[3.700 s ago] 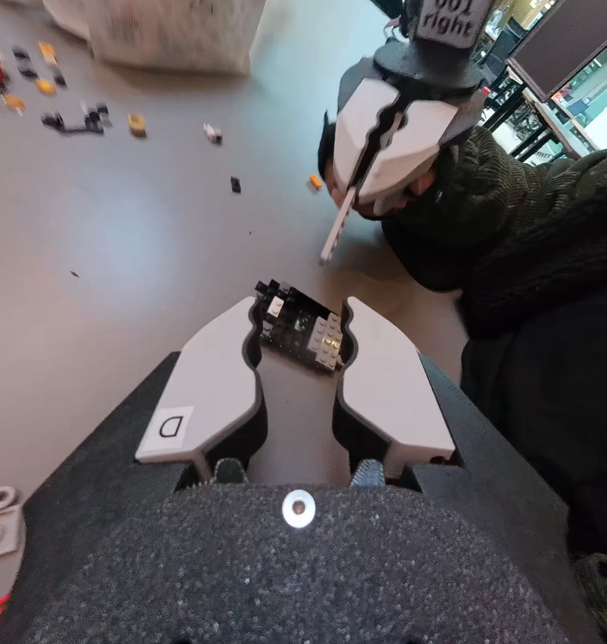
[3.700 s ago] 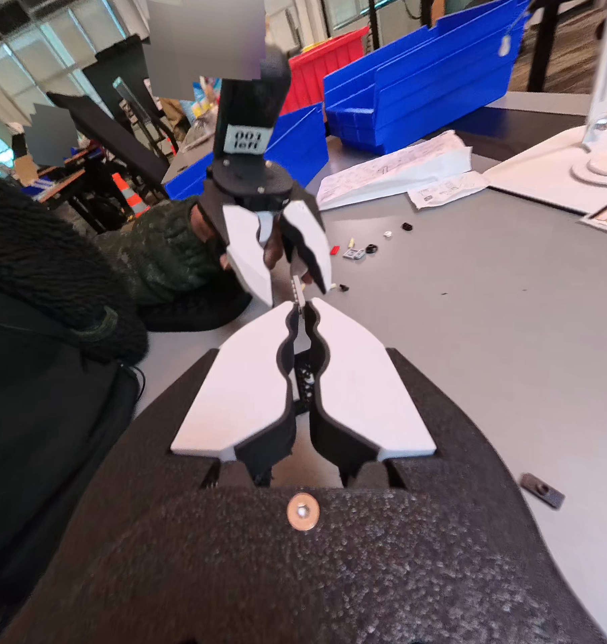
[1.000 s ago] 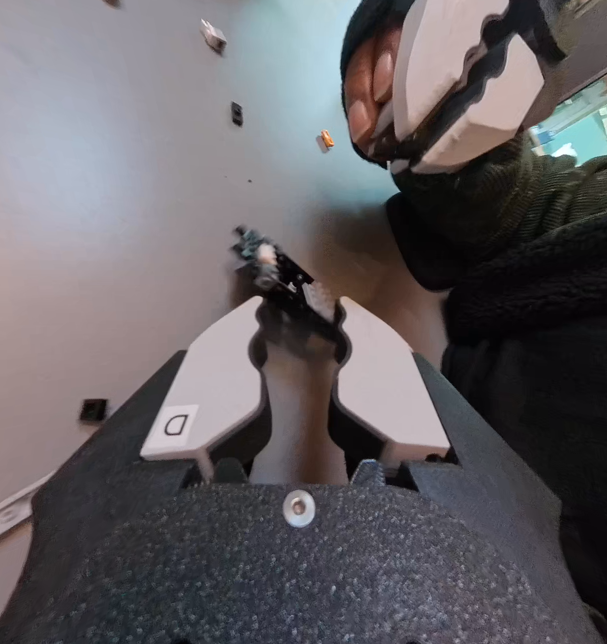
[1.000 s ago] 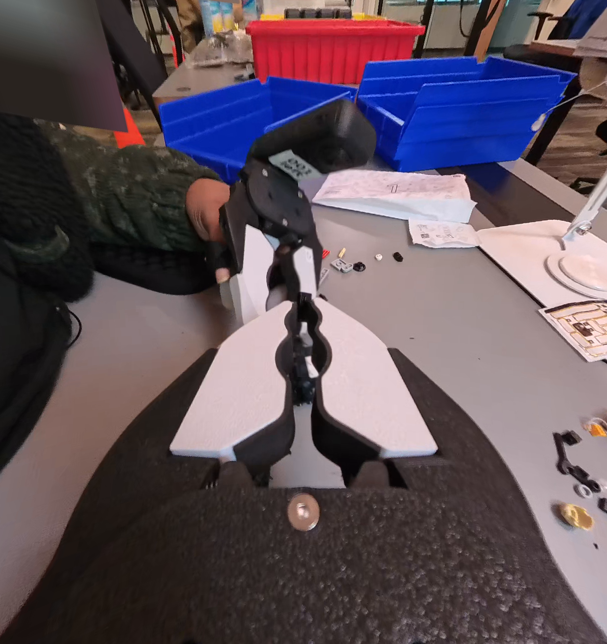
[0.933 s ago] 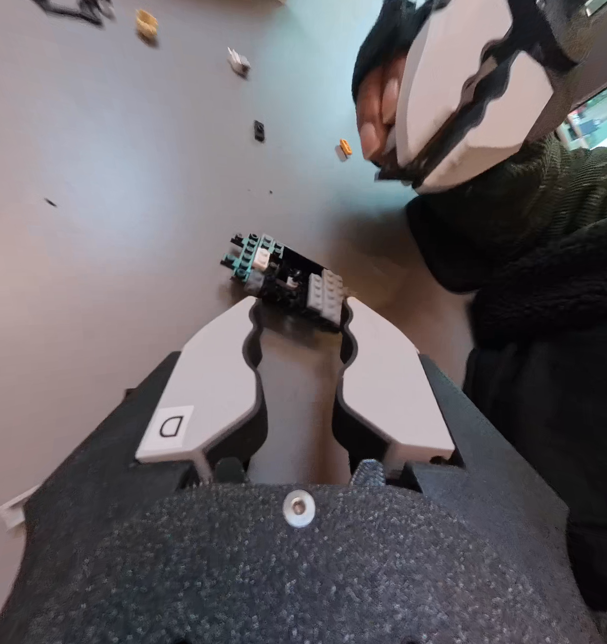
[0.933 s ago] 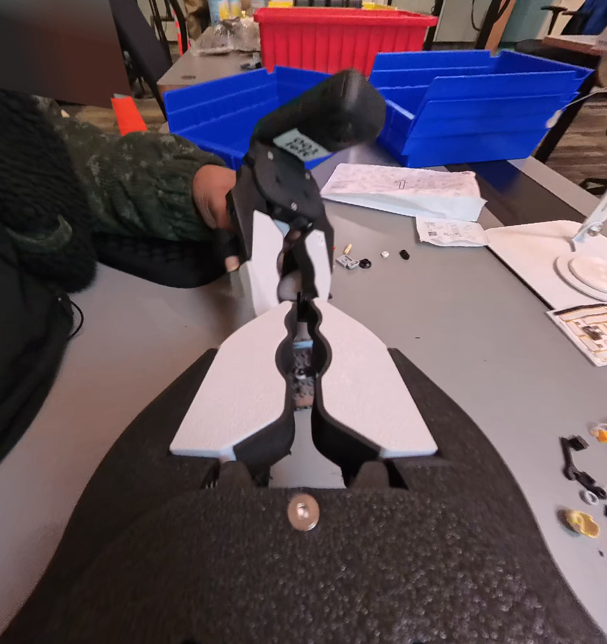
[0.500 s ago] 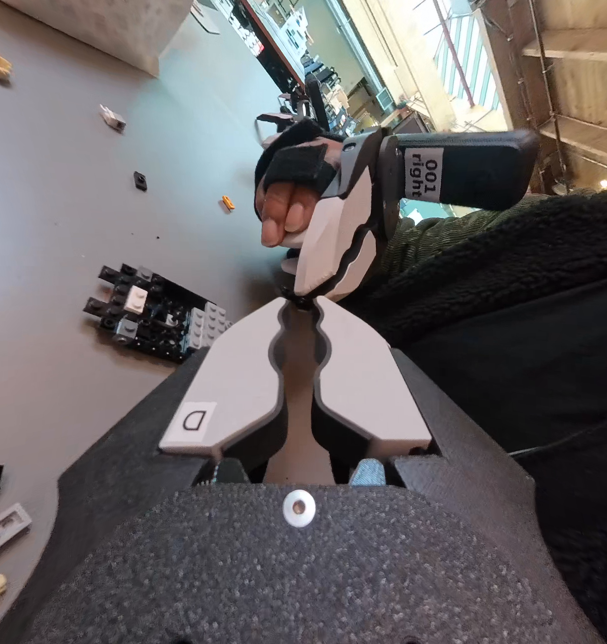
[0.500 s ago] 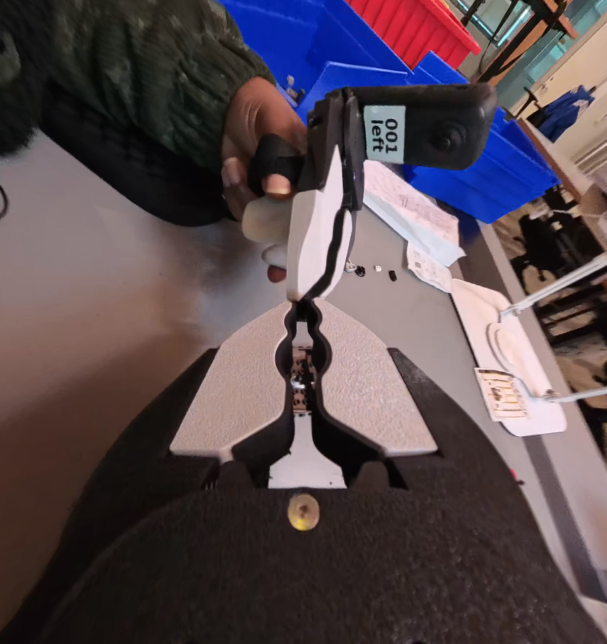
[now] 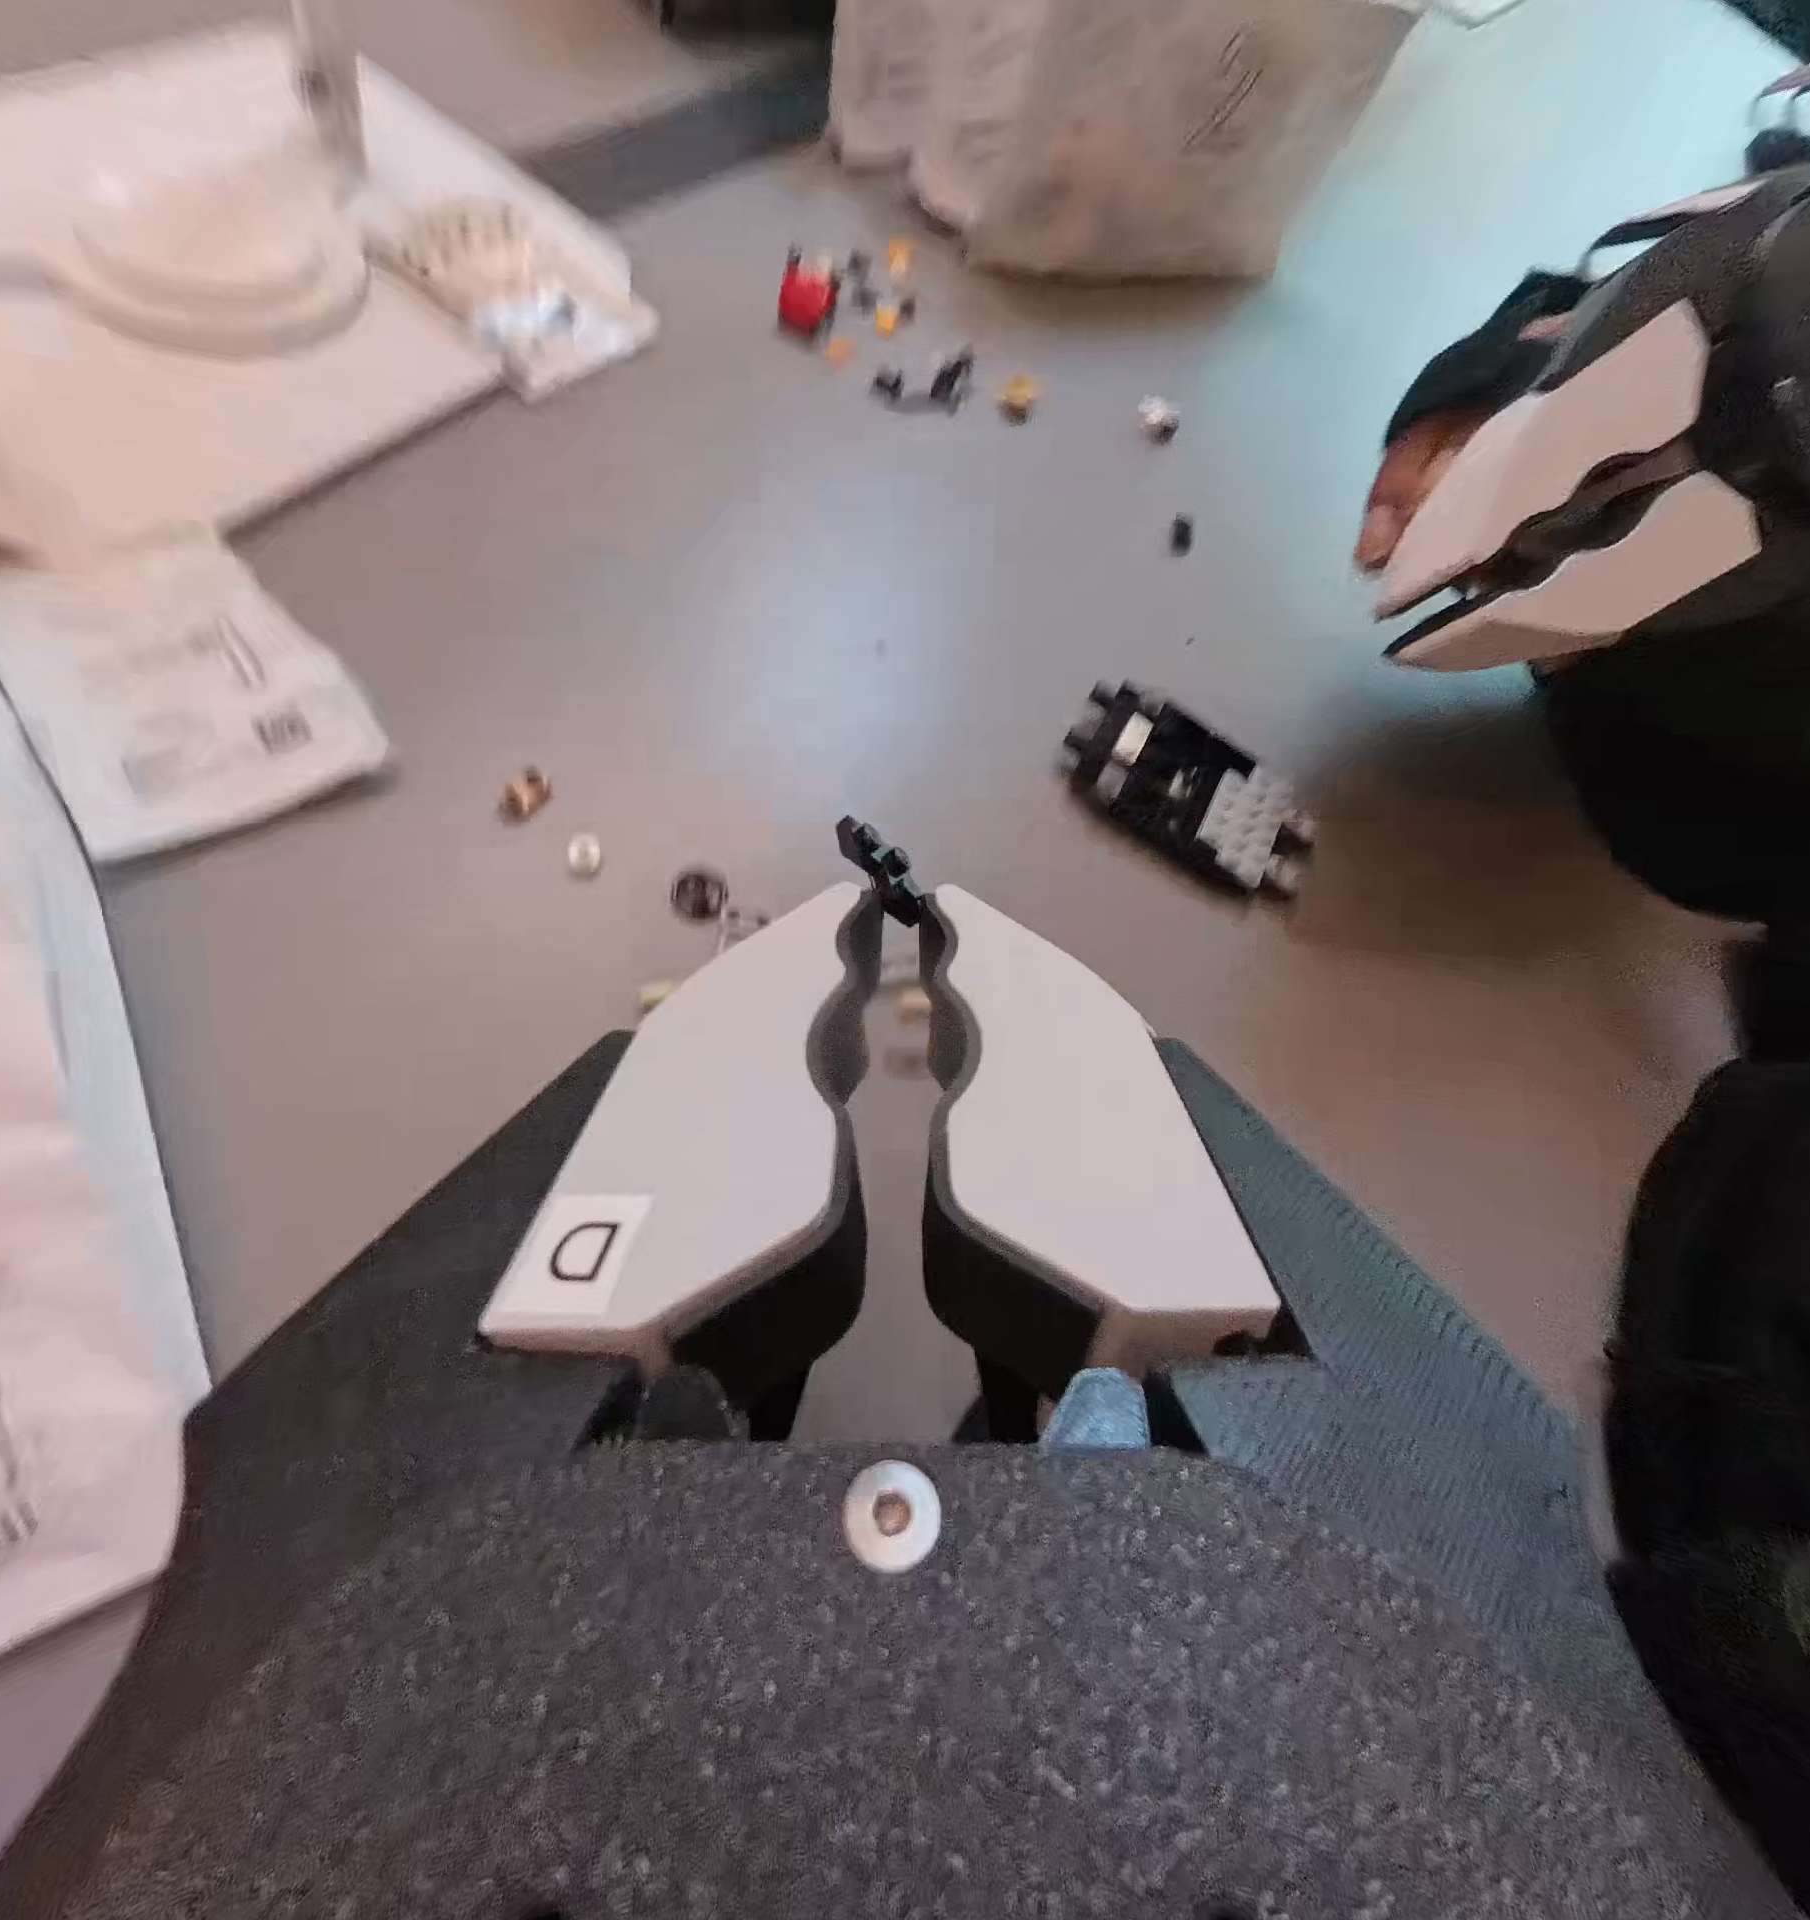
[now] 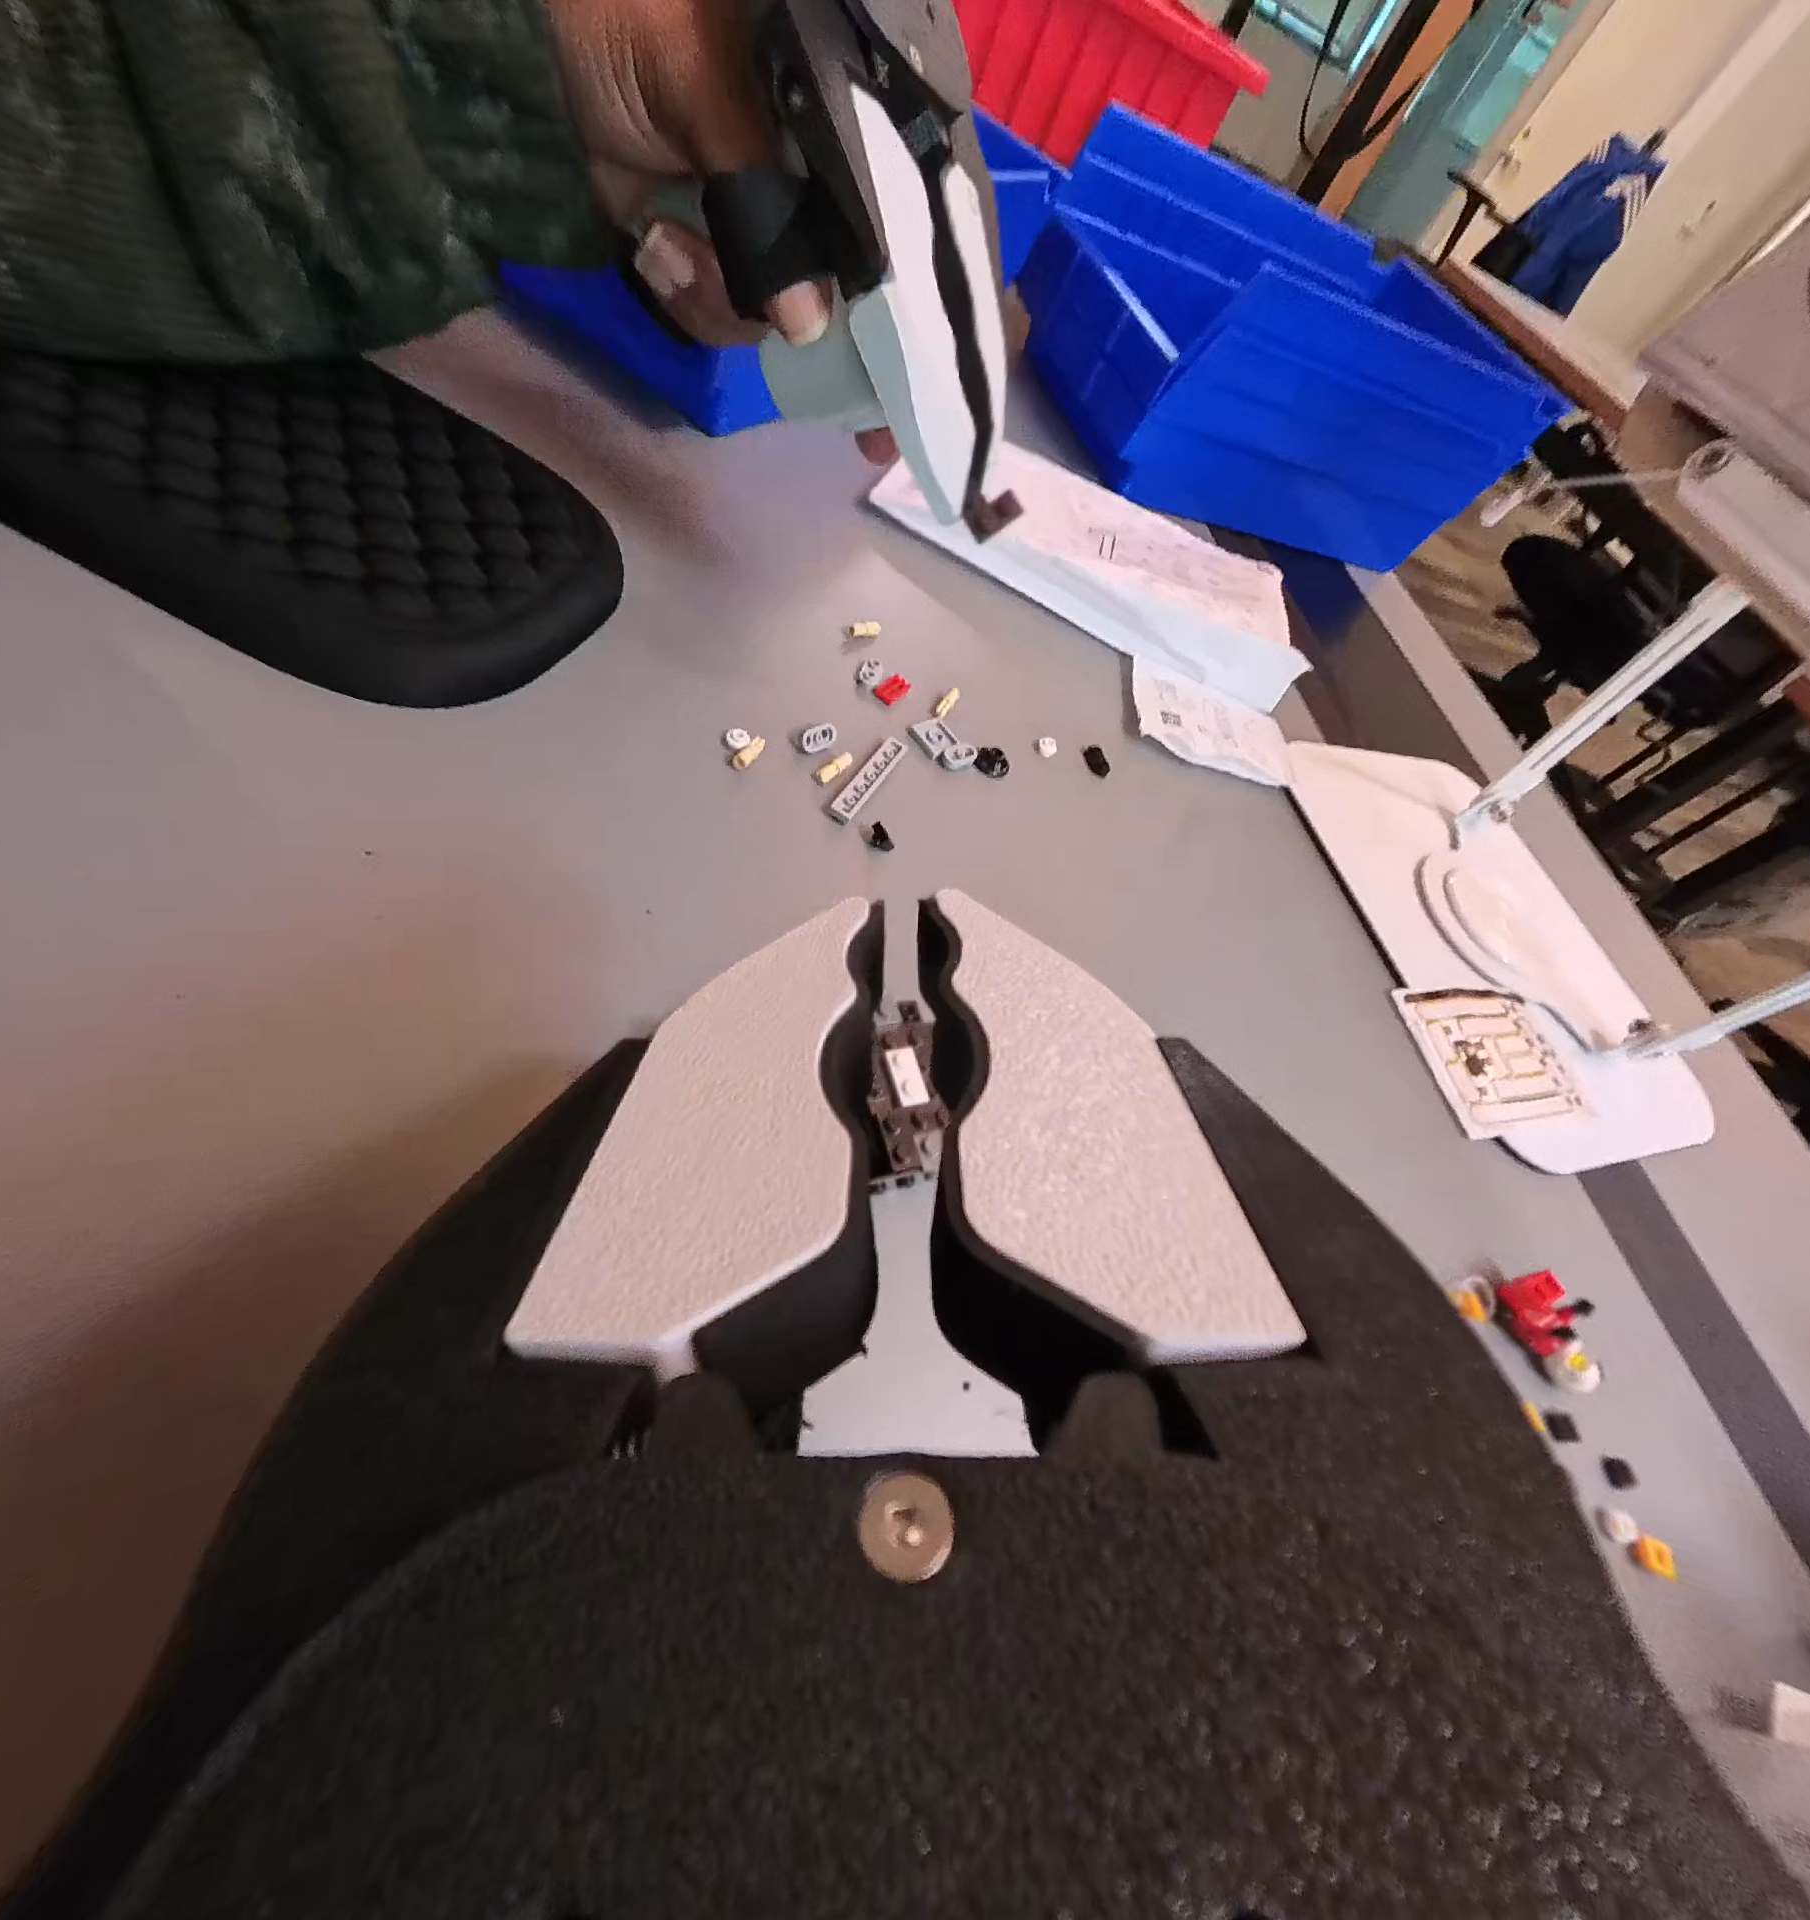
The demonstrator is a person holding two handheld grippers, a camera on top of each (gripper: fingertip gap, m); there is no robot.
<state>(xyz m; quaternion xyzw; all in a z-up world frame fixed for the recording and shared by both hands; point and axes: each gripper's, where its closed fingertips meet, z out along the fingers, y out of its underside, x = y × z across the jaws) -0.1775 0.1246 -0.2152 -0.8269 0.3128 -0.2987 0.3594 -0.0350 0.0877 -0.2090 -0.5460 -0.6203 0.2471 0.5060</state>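
Here the left tool [image 9: 899,902] is clamped on a small black brick piece [image 9: 885,868] that juts up and to the left beyond its tips, above the grey tabletop [image 9: 672,623]. The black-and-grey brick assembly [image 9: 1187,788] lies on the tabletop ahead and to the right of that tool, its long axis running from upper left to lower right. The right tool [image 9: 1400,629] hovers just beyond the assembly's right end, nearer to it than the left; its jaws stand narrowly apart with nothing visibly gripped. Loose small parts [image 9: 901,332] lie well beyond.
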